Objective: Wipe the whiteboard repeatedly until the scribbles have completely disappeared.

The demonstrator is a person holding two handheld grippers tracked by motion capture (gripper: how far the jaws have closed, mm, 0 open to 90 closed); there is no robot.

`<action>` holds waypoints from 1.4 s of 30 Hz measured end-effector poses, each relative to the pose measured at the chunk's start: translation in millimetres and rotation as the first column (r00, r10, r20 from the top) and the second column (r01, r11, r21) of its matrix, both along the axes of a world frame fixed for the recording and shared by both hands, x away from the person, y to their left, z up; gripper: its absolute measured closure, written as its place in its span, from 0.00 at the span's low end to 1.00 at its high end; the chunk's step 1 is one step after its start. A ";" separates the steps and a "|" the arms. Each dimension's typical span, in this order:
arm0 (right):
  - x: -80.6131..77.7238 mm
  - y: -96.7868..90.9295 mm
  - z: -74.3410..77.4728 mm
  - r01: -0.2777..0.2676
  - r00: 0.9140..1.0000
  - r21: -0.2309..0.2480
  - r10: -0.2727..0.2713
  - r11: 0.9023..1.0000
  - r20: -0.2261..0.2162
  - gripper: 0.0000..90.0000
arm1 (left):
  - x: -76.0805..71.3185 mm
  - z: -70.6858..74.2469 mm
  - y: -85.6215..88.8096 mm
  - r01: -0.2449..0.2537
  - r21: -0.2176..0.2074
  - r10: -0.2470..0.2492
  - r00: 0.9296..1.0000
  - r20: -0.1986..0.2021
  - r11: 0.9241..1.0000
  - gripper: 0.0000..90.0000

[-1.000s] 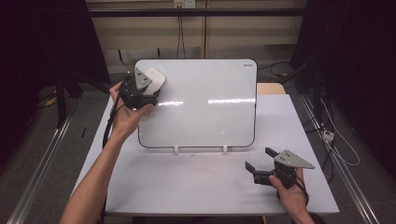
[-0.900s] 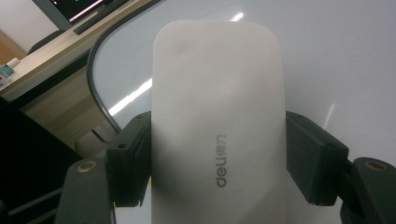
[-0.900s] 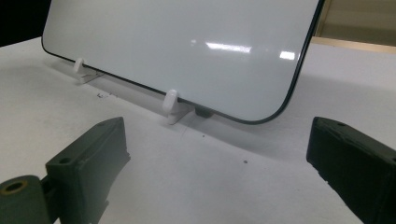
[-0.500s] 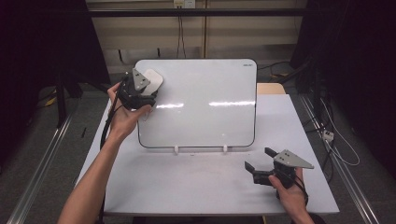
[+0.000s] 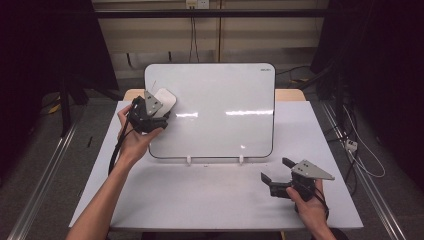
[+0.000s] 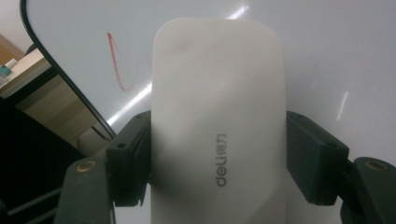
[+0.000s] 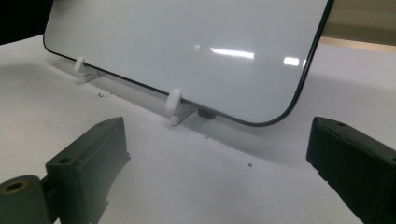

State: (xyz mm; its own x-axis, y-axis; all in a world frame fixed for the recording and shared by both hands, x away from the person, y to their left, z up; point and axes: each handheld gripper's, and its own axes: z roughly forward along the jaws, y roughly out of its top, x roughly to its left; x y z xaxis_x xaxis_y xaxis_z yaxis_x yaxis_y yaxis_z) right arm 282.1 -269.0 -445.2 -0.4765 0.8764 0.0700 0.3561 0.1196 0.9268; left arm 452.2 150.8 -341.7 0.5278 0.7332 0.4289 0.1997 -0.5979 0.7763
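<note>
A whiteboard [image 5: 220, 110] leans upright on two white clip feet [image 7: 173, 106] at the middle of the table. My left gripper [image 5: 159, 106] is at the board's upper left, shut on a white board eraser [image 6: 217, 116] that lies against the board's face. In the left gripper view both black jaws press on the eraser's sides, and a thin red pen stroke [image 6: 116, 63] shows on the board just beyond it. My right gripper [image 5: 277, 172] rests low at the table's front right, jaws wide apart with nothing between them, pointing at the board's lower right corner [image 7: 280, 116].
The white table [image 5: 200, 200] has bare room in front of the board. A wooden surface [image 5: 290, 94] shows behind the board. Cables [image 5: 360, 155] hang at the right of the table, and a metal rail [image 5: 45, 175] runs along the floor at the left.
My left gripper has slid down the board's left part with the eraser, from near the top corner to lower. The right gripper has stayed where it was.
</note>
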 end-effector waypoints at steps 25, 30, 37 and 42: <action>0.6 0.0 -0.1 -0.004 1.000 -0.005 0.004 1.000 0.001 0.06 | -16.5 -20.3 -16.3 0.014 -0.046 -0.015 0.999 -0.031 0.999 0.34; 0.5 0.1 0.0 -0.002 1.000 -0.001 0.002 1.000 0.001 0.06 | -6.2 -9.1 -15.0 -0.004 -0.078 0.001 0.999 -0.032 0.997 0.34; -1.1 -2.5 0.2 0.005 1.000 0.002 -0.005 1.000 0.005 0.06 | 8.4 6.2 -11.0 -0.023 -0.114 0.019 0.999 -0.037 0.993 0.34; -1.8 -3.1 0.3 0.000 1.000 0.003 0.000 1.000 0.006 0.06 | 17.6 19.0 -8.8 -0.048 -0.125 0.044 0.998 -0.034 0.991 0.34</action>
State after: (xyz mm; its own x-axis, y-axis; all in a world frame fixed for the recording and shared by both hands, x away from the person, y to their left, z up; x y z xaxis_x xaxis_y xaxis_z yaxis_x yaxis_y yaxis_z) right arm 280.3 -272.0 -444.9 -0.4771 0.8761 0.0696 0.3507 0.1171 0.9291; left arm 469.8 142.1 -322.8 0.5036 0.8043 0.3153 0.2506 -0.4852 0.8377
